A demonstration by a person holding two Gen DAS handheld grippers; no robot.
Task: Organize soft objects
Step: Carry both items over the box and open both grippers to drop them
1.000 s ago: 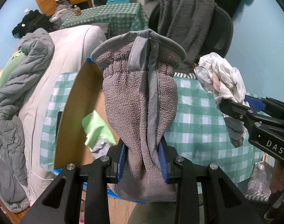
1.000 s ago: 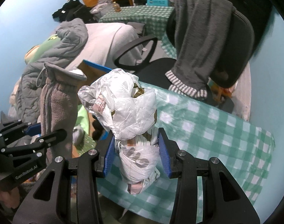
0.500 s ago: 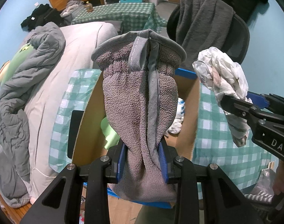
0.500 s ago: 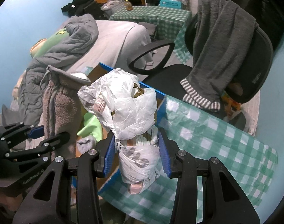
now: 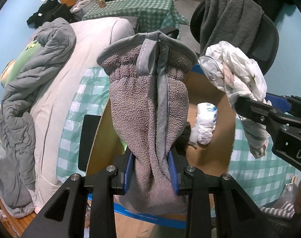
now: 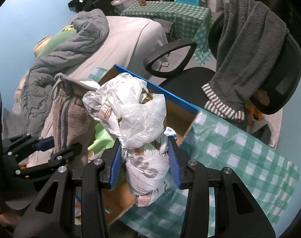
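Your left gripper (image 5: 151, 171) was clamped on a grey mitten (image 5: 148, 107), its blue pads pressing the lower part while the cuff with its loop stood up above the jaws. Your right gripper (image 6: 144, 165) was closed on a white bag (image 6: 134, 119), a knotted, crumpled plastic bundle that bulged above and below the pads. Both grippers pointed steeply down, side by side, and each showed in the other's camera. Beneath them lay an open box (image 5: 213, 138) of cardboard with a blue rim, resting on a green checked cloth (image 6: 239, 158). Inside the box you could see another white bundle (image 5: 204, 125) and a green rag (image 6: 102, 136). Beyond the box stood a chair (image 6: 279, 75) draped with a dark towel (image 6: 247, 45), and a bed (image 5: 75, 63) heaped with a grey quilt (image 5: 31, 91).
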